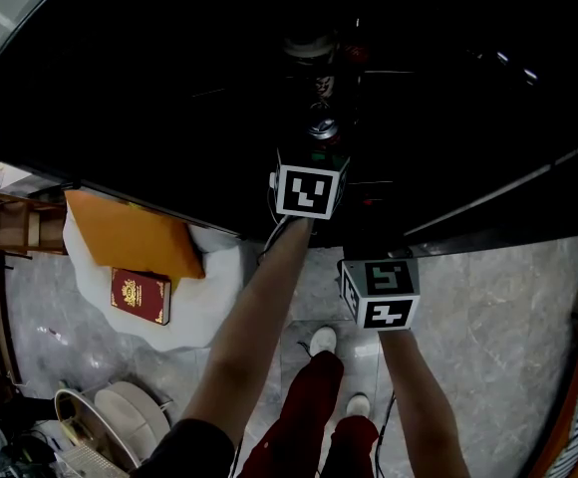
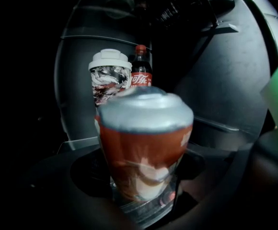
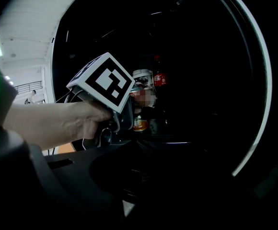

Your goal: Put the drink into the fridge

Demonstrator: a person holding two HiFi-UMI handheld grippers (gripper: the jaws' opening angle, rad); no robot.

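left gripper view, left tongs (image 2: 144,186) clamp glossy red cylindrical can (image 2: 146,138), right tongs (image 3: 141,174) seemingly apart

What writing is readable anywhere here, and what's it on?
"可乐", white script, only partly in view: red label of the cola bottle.
Can held between the jaws: print too blurred to read.
Red booklet: gold print too small to read.

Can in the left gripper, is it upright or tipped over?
Upright. In the left gripper view the can stands with its silver top facing up, and the left gripper is closed on its lower body.
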